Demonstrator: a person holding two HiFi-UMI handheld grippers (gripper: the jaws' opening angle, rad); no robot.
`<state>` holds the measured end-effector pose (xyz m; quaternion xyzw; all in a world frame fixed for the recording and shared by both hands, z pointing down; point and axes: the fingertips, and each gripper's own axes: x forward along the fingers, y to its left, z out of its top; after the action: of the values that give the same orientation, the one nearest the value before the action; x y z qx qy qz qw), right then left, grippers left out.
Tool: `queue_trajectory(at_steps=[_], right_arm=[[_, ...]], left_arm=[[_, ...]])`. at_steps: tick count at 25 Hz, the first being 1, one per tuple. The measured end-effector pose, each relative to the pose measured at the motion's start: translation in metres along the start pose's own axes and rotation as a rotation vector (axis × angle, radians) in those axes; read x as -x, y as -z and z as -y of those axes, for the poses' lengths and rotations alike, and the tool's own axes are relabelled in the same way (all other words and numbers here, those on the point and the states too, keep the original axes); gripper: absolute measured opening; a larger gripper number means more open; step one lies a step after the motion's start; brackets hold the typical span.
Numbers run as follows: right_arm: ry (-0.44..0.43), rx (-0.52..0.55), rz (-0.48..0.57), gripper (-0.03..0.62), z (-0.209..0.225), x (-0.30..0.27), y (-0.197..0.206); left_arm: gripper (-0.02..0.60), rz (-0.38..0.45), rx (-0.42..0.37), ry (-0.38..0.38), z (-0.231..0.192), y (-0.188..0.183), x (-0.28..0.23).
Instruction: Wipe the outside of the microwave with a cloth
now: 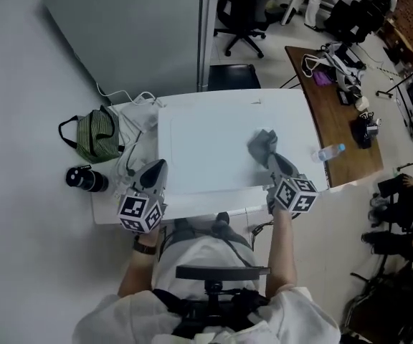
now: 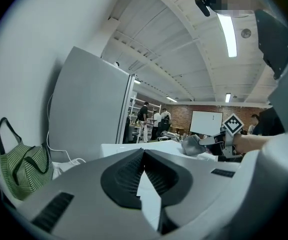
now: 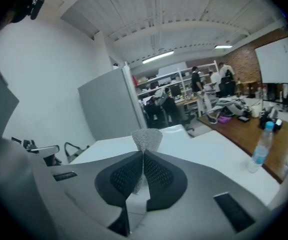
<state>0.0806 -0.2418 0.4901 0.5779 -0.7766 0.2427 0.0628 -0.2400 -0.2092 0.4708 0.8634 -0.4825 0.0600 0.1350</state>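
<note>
The right tongs (image 1: 274, 160) pinch the cloth (image 1: 262, 144), bunched at their 11 o'clock on the microwave (image 1: 206, 156) top; the left tongs (image 1: 154, 172), pressed together and empty, sit farther off at 9 o'clock.

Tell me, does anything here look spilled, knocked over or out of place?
Nothing stands out. The crumpled grey cloth sits pinched in the right gripper on the white microwave top, and the clear plastic water bottle stands upright. Only the white cables lie loosely tangled.
</note>
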Motion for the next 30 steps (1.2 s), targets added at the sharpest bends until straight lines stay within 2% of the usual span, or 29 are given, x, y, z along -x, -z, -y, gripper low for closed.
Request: queue_trajectory(at_steps=[2, 4, 6, 8, 11, 16, 18, 21, 23, 26, 28, 30], right_arm=[[0.107, 0.006, 0.027, 0.006, 0.047, 0.021, -0.005], [0.167, 0.002, 0.042, 0.006, 0.078, 0.036, -0.006], [0.146, -0.014, 0.041, 0.006, 0.085, 0.04, -0.001], [0.066, -0.021, 0.02, 0.006, 0.069, 0.034, 0.011], [-0.123, -0.01, -0.024, 0.006, 0.01, 0.019, 0.032], [-0.428, 0.008, -0.109, 0.006, -0.139, 0.01, 0.08], [-0.521, 0.002, -0.131, 0.006, -0.2, 0.017, 0.096], [-0.652, 0.0, -0.156, 0.006, -0.282, 0.035, 0.116], [-0.7, 0.01, -0.154, 0.006, -0.32, 0.047, 0.131], [-0.666, 0.035, -0.152, 0.006, -0.331, 0.055, 0.154], [-0.573, 0.029, -0.137, 0.006, -0.305, 0.055, 0.16], [-0.437, 0.004, -0.102, 0.006, -0.253, 0.059, 0.155]], left_arm=[[0.028, -0.017, -0.017, -0.002, 0.014, 0.001, -0.013], [0.028, -0.035, -0.031, -0.016, 0.027, 0.003, -0.024], [0.026, -0.049, -0.042, -0.047, 0.038, 0.005, -0.033], [0.026, -0.061, -0.05, -0.102, 0.047, 0.009, -0.035], [0.026, -0.068, -0.047, -0.203, 0.053, 0.017, -0.024], [0.025, -0.078, -0.006, -0.323, 0.055, 0.034, 0.03], [0.023, -0.085, 0.009, -0.339, 0.053, 0.04, 0.052], [0.023, -0.067, 0.024, -0.323, 0.046, 0.045, 0.088], [0.023, -0.053, 0.046, -0.324, 0.035, 0.054, 0.111], [0.023, -0.054, 0.094, -0.31, 0.025, 0.072, 0.132], [0.023, -0.063, 0.112, -0.281, 0.026, 0.081, 0.136], [0.023, -0.059, 0.124, -0.236, 0.036, 0.082, 0.134]])
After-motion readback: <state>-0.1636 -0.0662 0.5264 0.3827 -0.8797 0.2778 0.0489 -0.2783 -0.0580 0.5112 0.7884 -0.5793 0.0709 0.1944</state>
